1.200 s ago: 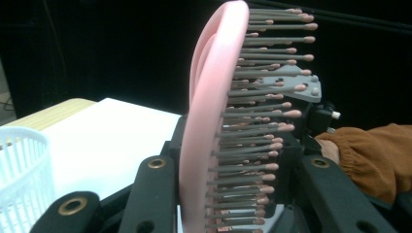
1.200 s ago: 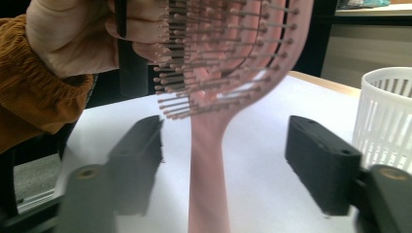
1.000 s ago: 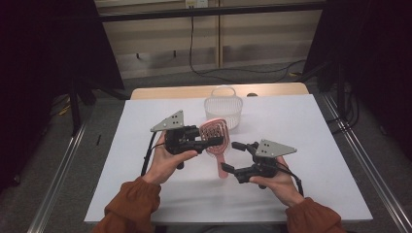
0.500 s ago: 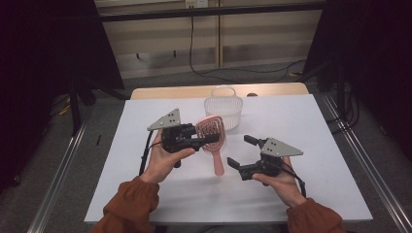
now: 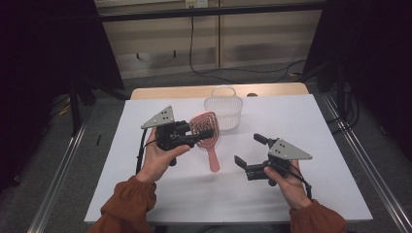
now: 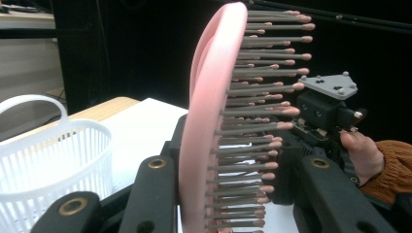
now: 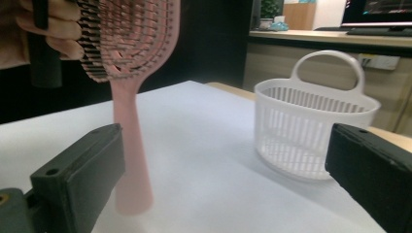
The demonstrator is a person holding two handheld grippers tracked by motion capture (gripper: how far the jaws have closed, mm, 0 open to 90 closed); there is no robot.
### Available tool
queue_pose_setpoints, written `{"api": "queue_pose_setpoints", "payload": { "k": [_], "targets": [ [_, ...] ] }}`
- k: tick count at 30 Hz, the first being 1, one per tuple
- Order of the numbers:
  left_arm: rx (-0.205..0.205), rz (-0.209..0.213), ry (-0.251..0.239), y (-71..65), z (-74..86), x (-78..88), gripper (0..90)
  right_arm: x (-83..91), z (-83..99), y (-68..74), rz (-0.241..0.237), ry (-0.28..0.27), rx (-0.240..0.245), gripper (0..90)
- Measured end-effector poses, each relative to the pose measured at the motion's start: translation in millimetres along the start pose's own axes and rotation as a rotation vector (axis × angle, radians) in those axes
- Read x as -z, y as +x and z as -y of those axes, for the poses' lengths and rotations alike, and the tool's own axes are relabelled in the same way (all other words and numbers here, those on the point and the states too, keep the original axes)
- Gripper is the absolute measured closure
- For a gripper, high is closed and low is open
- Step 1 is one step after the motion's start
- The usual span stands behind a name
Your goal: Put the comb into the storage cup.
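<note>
A pink hairbrush (image 5: pixel 213 158) hangs above the white table (image 5: pixel 316 121), handle pointing down. My left gripper (image 5: pixel 206 133) is shut on the brush's head. In the left gripper view the brush (image 6: pixel 209 121) stands edge-on between the two black jaws, bristles to the right. My right gripper (image 5: pixel 248 149) is open to the right of the handle and apart from it. In the right gripper view the handle (image 7: pixel 128 145) hangs just beyond the left jaw. A white slotted basket (image 5: pixel 223 110) with a loop handle stands behind the brush.
The basket (image 7: pixel 316 126) sits at the right in the right gripper view and low at the left (image 6: pixel 48 160) in the left gripper view. A wooden strip (image 5: pixel 272 90) borders the table's far edge. Metal rails (image 5: pixel 359 160) run along both sides.
My right gripper has let go of the brush handle and drawn back to the right, jaws open. The left gripper has kept the brush head and lifted it slightly.
</note>
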State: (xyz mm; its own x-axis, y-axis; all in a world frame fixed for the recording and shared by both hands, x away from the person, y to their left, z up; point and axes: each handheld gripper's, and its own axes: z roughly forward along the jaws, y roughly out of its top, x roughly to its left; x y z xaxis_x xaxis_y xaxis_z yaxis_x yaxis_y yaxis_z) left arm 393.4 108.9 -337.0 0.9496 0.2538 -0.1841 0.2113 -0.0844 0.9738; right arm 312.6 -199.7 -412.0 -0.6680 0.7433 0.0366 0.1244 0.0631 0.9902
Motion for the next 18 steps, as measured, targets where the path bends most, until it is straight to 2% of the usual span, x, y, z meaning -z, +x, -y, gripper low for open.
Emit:
{"api": "queue_pose_setpoints", "payload": {
  "k": [2,3,4,7,14,18],
  "targets": [
    [0.002,0.005,-0.001,1.5,0.0,1.2,64.1,4.8,1.0,-3.9,0.045,-0.004,0.01,0.9],
    [0.0,0.0,0.001,2.1,-0.1,1.6,64.1,4.8,1.0,-3.9,0.045,-0.004,0.01,0.9],
    [0.0,-0.009,-0.003,2.1,-0.1,1.7,64.1,7.3,1.8,-6.7,0.056,-0.019,-0.02,1.1],
    [0.0,-0.014,-0.005,2.5,-1.6,3.3,64.1,9.8,2.2,-7.9,0.066,-0.026,-0.03,1.1],
    [-0.016,-0.047,0.005,2.1,-5.7,8.0,64.1,23.3,2.3,-8.4,0.135,-0.024,0.013,1.5],
    [-0.016,-0.054,0.003,2.5,-6.8,8.1,64.1,31.5,7.0,-10.9,0.161,-0.015,0.014,1.5]
  ]
}}
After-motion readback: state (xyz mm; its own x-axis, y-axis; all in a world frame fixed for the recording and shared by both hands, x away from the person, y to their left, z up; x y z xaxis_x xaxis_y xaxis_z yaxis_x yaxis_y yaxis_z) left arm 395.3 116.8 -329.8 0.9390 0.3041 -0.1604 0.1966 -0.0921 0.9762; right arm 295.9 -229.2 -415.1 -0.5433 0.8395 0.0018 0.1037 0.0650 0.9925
